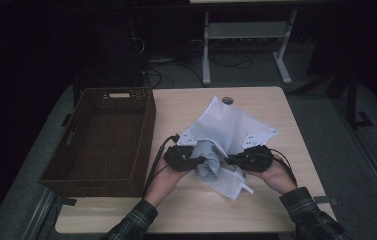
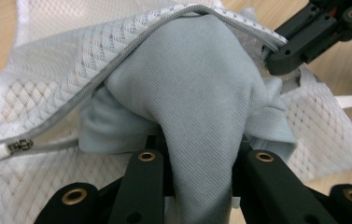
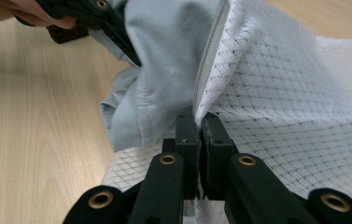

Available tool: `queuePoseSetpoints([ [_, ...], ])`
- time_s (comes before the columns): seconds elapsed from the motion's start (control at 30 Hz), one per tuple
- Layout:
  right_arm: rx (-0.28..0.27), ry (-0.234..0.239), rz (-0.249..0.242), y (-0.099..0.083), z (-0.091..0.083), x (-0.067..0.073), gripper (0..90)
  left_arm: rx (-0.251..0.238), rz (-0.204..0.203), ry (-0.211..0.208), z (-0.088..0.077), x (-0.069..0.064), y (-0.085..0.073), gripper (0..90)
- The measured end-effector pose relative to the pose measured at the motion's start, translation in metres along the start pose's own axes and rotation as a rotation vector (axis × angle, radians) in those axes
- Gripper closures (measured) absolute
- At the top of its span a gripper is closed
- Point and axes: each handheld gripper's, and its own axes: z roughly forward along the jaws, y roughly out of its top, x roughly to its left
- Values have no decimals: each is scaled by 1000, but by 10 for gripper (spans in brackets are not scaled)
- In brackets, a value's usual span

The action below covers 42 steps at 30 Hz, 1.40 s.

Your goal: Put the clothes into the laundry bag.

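I've got the left gripper (image 1: 196,161) clamped on the pale blue garment (image 2: 197,93), its jaws pinching a bunched fold, and the right gripper (image 1: 237,159) with jaws nearly together on the zipper edge of the white mesh laundry bag (image 3: 295,93); both things sit mid-table beside the brown wicker basket (image 1: 83,150). Cloth looks soft, light, floppy; mesh limp and likely snaggy, so best hold is the stiffer zipper (image 2: 131,51) hem. No readable labels or writing

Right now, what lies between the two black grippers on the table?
In the high view, the bunched pale blue-grey garment sits between the left gripper and right gripper, going into the white mesh zip bag.
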Motion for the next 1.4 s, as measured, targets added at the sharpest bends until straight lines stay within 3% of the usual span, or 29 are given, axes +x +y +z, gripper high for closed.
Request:
queuePoseSetpoints([
  [0.3, -38, 22, -5, 6, -9, 1, 868, 13, 13, 38, 19, -4, 14, 753],
  [0.63, -36, 39, -12, 6, -10, 2, 868, -5, -37, 69, 34, 0, 25, 754],
  [0.87, -53, 51, -22, 8, -14, 5, 868, -22, -86, 116, 47, 6, 29, 754],
  [1.03, -54, 53, -27, 7, -15, 5, 868, -5, -74, 135, 61, 4, 29, 750],
  [1.4, -50, 53, -14, 3, -13, 2, 868, 13, -61, 56, 69, 2, 23, 660],
])
